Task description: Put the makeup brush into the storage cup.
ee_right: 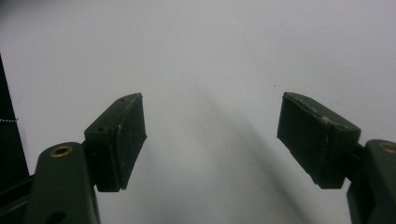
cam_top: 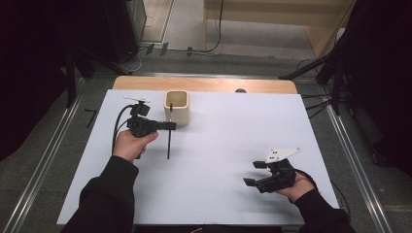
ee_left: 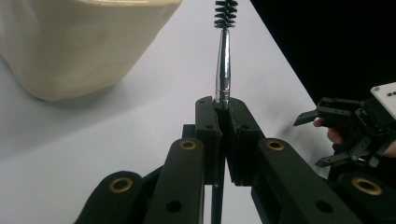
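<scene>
A big white sheet covers the table — a strip of brown wood peeks out at its far edge. Grey floor lies around, with black cables beyond.

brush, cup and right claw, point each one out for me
brush [ee_left: 222, 70], left gripper view, on its metal shaft below the bristles
cup [cam_top: 177, 112], high view, on its cream front wall
right claw [cam_top: 254, 173], high view, midway between its two open tips
</scene>
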`<state>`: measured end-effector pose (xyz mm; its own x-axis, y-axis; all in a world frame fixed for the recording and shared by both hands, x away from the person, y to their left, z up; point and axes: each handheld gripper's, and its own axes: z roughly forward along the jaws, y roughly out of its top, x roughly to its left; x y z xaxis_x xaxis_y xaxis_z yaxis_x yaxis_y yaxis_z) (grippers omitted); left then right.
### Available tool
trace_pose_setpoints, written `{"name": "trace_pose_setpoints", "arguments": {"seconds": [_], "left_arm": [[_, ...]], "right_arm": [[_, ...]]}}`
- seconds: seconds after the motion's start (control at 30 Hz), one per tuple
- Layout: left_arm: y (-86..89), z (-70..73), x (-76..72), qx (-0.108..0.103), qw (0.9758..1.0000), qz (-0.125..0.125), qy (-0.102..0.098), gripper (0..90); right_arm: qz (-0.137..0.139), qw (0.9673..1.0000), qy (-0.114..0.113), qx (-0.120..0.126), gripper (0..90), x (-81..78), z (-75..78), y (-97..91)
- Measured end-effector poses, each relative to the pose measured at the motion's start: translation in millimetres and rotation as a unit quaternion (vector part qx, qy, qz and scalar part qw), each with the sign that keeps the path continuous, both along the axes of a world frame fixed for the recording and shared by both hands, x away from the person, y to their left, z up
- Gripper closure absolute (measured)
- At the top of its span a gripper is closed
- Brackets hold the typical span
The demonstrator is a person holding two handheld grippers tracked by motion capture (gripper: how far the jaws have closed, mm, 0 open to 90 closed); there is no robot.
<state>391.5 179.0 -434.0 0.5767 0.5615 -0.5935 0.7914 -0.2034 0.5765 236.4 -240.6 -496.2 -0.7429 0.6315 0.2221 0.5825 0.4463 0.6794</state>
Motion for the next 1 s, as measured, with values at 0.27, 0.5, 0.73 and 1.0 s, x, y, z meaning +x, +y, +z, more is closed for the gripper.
{"name": "trace_pose_setpoints", "arguments": {"seconds": [0.27, 0.5, 0.73, 1.0], "left_arm": [[-3.1, 14.8, 6.0, -0.003, 1.0, 0.003, -0.007, 85.4], [-6.6, 30.7, 15.7, 0.013, 0.9997, 0.003, -0.02, 85.4], [-6.4, 42.6, 27.5, 0.018, 0.9994, 0.012, -0.026, 85.4], [-7.9, 51.7, 40.2, 0.018, 0.9993, 0.017, -0.028, 85.4]], "right_arm": [[-0.007, 1.0, -0.002, 0.002, 24.7, 0.6, 0.4, -2.3], [-0.003, 1.0, -0.002, 0.003, 24.7, 0.1, 1.0, 0.1], [-0.004, 0.9999, -0.004, 0.009, 24.5, 0.6, 1.5, 0.1], [-0.003, 1.0, 0.0, 0.009, 24.5, -0.4, 1.3, 0.8]]}}
